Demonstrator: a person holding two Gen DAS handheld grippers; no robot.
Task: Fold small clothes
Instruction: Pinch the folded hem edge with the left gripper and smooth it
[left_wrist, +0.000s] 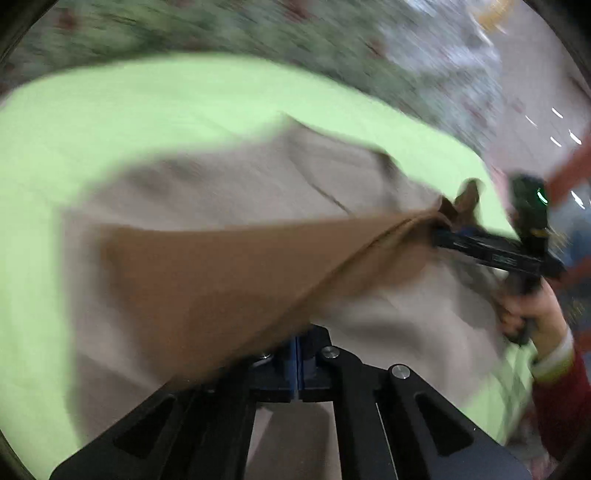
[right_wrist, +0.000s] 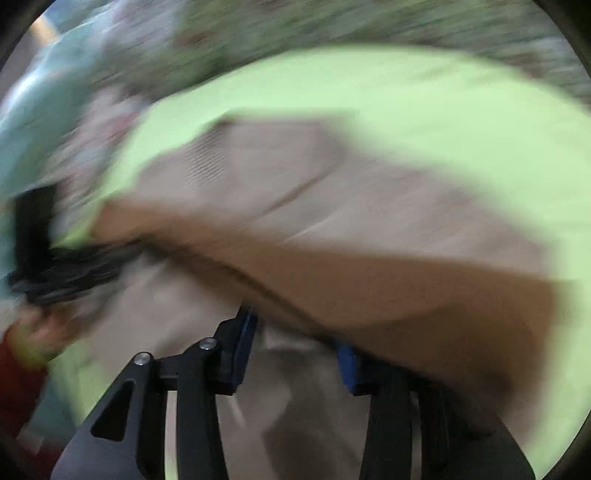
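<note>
A brown garment is held stretched between two grippers above a green sheet.

Left wrist view: the left gripper (left_wrist: 299, 363) is closed on the garment (left_wrist: 229, 273), whose long axis runs toward 2 o'clock to the right gripper (left_wrist: 437, 240), also clamped on it. Right wrist view: the right gripper's fingers (right_wrist: 236, 354) appear parted, fabric draped across; grip cannot be confirmed here. The sheet (right_wrist: 443, 110) lies beneath.
</note>
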